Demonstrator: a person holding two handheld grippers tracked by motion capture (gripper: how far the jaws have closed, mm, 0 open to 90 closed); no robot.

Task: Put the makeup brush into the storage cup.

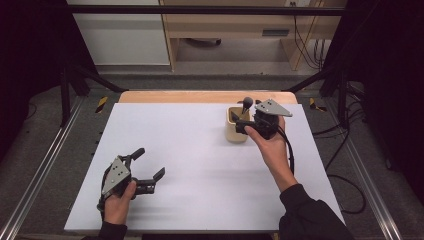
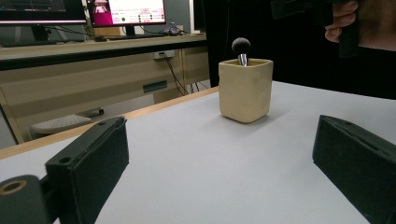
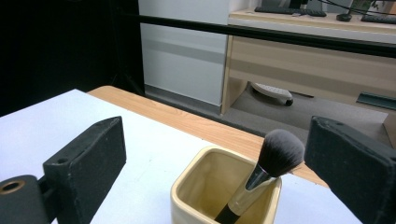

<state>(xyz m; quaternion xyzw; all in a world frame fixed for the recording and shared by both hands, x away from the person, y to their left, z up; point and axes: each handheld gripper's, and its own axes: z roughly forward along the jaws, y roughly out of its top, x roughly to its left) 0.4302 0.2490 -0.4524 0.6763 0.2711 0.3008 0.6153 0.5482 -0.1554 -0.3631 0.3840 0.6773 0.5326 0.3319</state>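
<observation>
A cream square cup [image 1: 236, 131] stands at the far right of the white table top [image 1: 200, 170]. A makeup brush [image 1: 247, 103] leans in it, its dark round head up. My right gripper [image 1: 237, 123] hovers over the cup's right side, open. In the right gripper view its jaws stand wide on either side of the brush head [image 3: 279, 153] above the cup [image 3: 201, 186], touching neither. My left gripper [image 1: 150, 163] rests low at the front left, open with nothing between its fingers. In the left gripper view the cup [image 2: 245, 91] and brush [image 2: 241, 46] stand well ahead.
A wooden strip [image 1: 200, 96] edges the table's far side. Beyond it stand a wooden desk [image 1: 240, 30] and a white cabinet [image 1: 120, 35]. Black frame bars [image 1: 200, 9] and cables [image 1: 345, 180] run around the table. White surface lies bare between the two grippers.
</observation>
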